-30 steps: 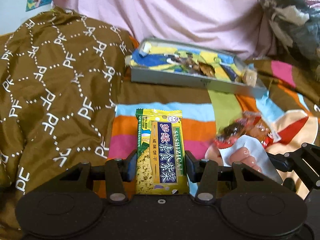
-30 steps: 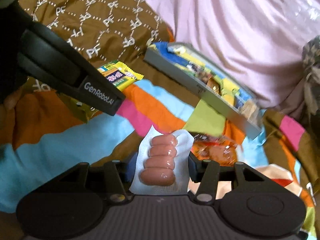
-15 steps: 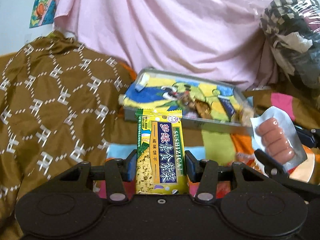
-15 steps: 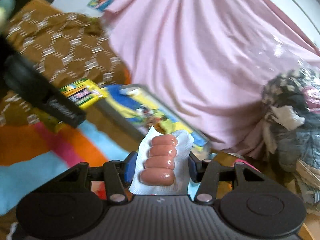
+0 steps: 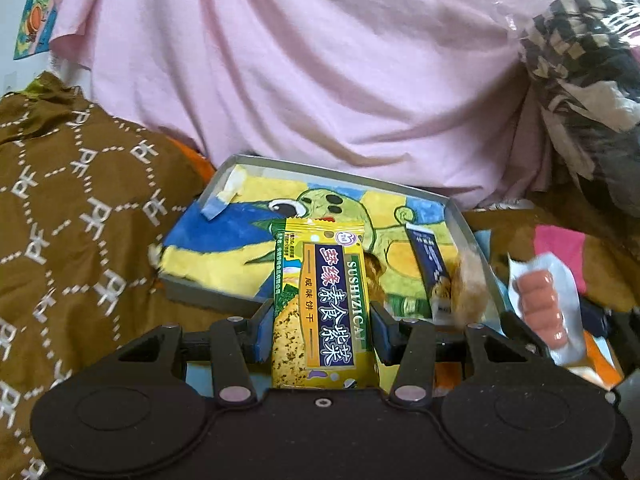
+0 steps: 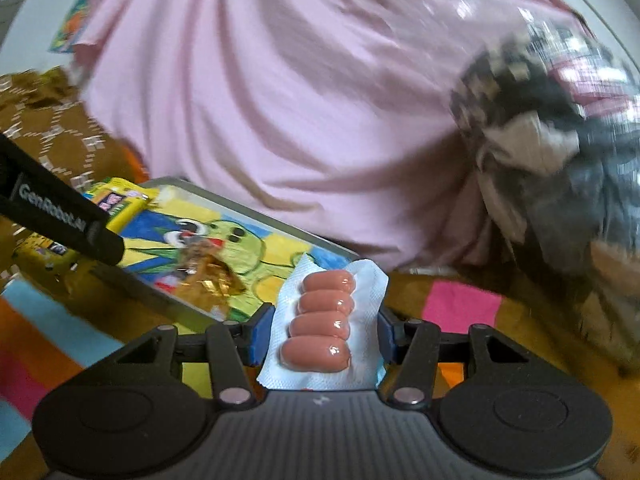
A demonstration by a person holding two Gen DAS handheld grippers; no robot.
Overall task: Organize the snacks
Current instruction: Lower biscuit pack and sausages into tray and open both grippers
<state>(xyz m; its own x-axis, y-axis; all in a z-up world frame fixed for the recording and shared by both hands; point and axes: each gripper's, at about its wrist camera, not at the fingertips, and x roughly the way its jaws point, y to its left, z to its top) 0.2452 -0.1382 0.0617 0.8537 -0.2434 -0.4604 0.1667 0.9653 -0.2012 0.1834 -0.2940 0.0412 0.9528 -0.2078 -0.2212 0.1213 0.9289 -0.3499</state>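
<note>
While the left gripper (image 5: pixel 322 330) clamps a glossy yellow biscuit packet (image 5: pixel 322 304), long axis pointing at the shallow grey tray (image 5: pixel 466 224), the right gripper (image 6: pixel 318 338) grips a crinkled white sausage pack (image 6: pixel 320 328) lengthwise.

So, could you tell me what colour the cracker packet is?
Mostly yellow cracker packet, dark blue label; clearest in left wrist view.

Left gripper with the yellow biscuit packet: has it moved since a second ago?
Yes. The left gripper and yellow biscuit packet have advanced toward the grey cartoon-lined tray, now overlapping it.
</note>
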